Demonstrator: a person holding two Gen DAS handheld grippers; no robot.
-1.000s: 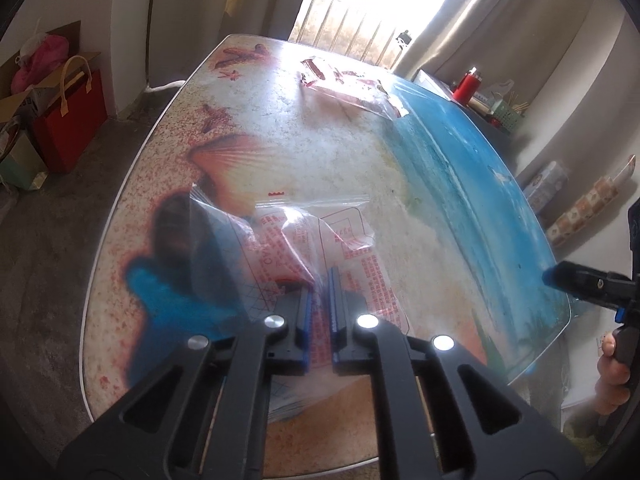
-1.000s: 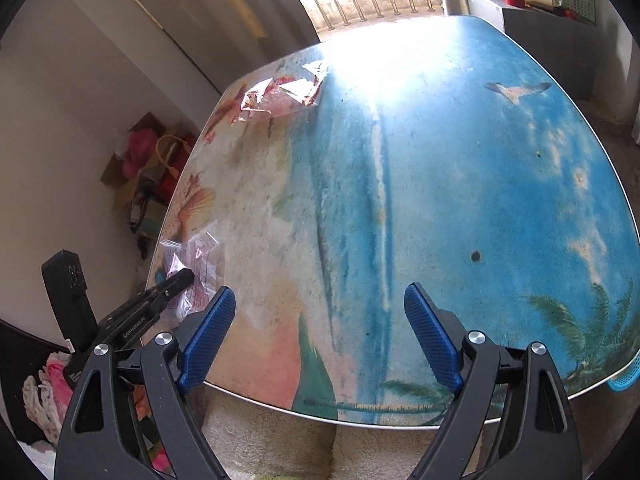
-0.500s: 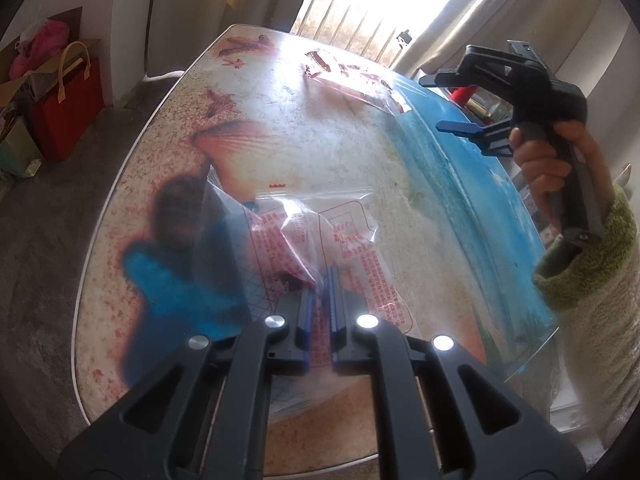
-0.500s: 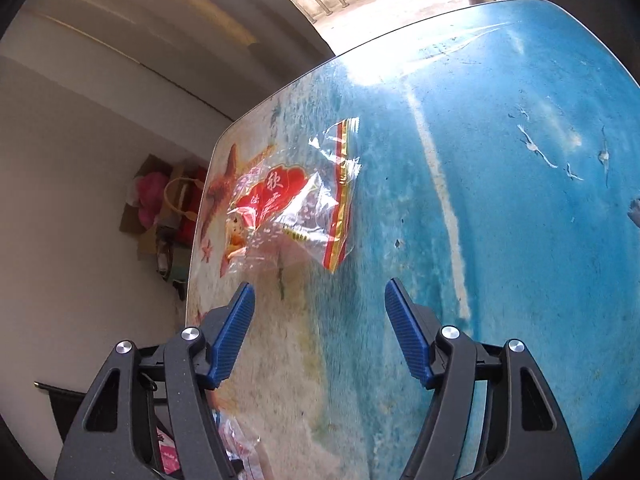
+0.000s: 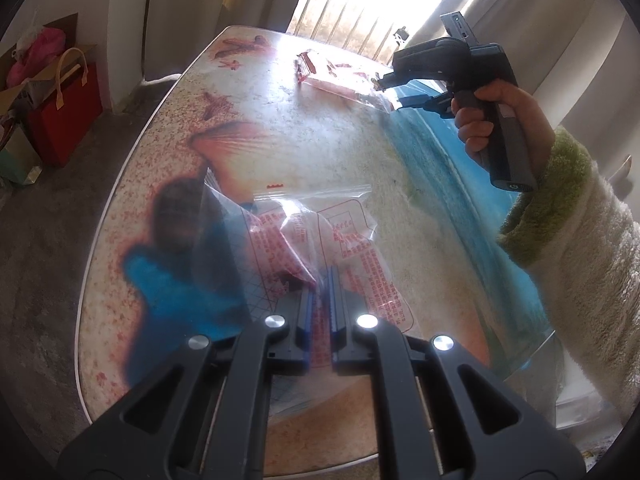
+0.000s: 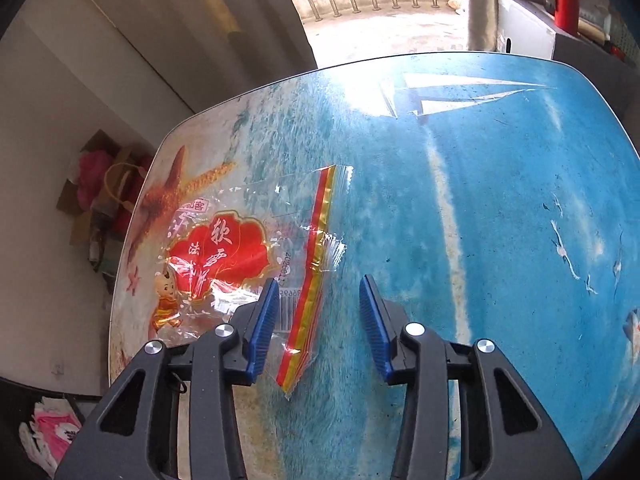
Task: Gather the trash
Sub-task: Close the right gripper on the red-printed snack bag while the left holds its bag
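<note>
The snack wrapper (image 6: pixel 224 268), clear plastic with a red fan print and a red-and-yellow striped edge, lies flat on the far left part of the table (image 6: pixel 500 208), on the printed beach scene beside the starfish. The right claw (image 6: pixel 318 320) hangs just above its near end with the blue pads spread wide; the striped edge shows between them, not yet gripped. In the left wrist view the same wrapper (image 5: pixel 332 76) sits at the far end of the table (image 5: pixel 320 140). The left claw (image 5: pixel 318 304) is pressed together, pinching a clear zip bag (image 5: pixel 320 232) with red print, held over the near end of the table. A red gift bag (image 5: pixel 66 112) stands on the floor at the left.
</note>
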